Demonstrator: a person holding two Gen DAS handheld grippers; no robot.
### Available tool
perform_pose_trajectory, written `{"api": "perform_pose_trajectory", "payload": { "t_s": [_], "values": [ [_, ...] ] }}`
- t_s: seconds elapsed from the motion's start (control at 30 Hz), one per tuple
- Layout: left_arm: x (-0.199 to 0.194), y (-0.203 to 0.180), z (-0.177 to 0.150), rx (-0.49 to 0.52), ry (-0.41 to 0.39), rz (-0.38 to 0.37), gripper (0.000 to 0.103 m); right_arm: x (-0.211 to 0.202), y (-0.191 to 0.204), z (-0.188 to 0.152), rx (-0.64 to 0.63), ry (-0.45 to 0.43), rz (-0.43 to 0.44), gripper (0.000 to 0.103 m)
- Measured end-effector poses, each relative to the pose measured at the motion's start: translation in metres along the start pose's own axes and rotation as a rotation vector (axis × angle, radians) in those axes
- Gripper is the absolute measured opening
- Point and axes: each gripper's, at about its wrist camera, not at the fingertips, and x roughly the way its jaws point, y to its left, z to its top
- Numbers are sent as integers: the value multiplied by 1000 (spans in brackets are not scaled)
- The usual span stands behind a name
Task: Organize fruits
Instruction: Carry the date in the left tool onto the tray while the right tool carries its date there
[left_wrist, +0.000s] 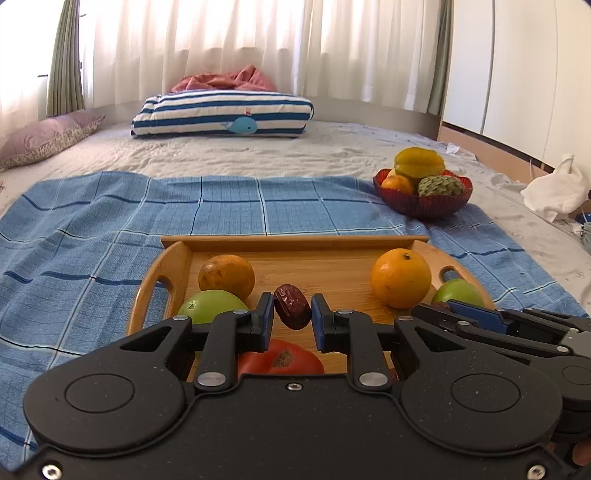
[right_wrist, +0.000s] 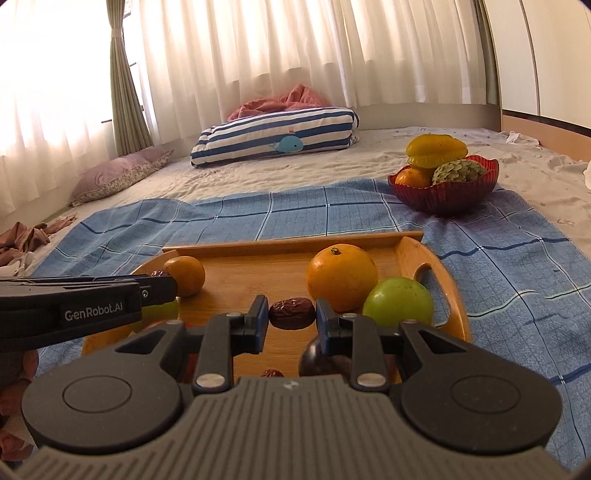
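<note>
I tilt both grippers down over the tray (right_wrist: 410, 254); my left gripper (left_wrist: 292, 309) and right gripper (right_wrist: 291, 316) each pinch a date; "GenRobot.AI" shows.

Striped whale pillow (left_wrist: 221, 114) lay before white curtains (left_wrist: 221, 40), pink blanket (left_wrist: 225, 79) behind it, lilac pillow (left_wrist: 44, 136) at its left.

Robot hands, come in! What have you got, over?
Left gripper shut on a red date. Right gripper shut on another date. Both above wooden tray. Red bowl path clear.
</note>
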Motion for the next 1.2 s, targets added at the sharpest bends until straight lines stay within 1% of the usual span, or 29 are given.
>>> {"api": "perform_pose_trajectory", "payload": {
  "t_s": [0.2,0.53,0.87,1.2],
  "values": [
    [20,3,0,3,27,24,21,12,0,2,-24,22,-14,32],
    [43,10,3,-16,61,29,21,28,0,4,-22,61,-10,32],
    [62,8,7,0,99,41,21,54,-8,12,-6,150,-16,33],
    [73,1,4,3,126,30,21,62,-5,12,-31,171,-28,33]
  ]
}}
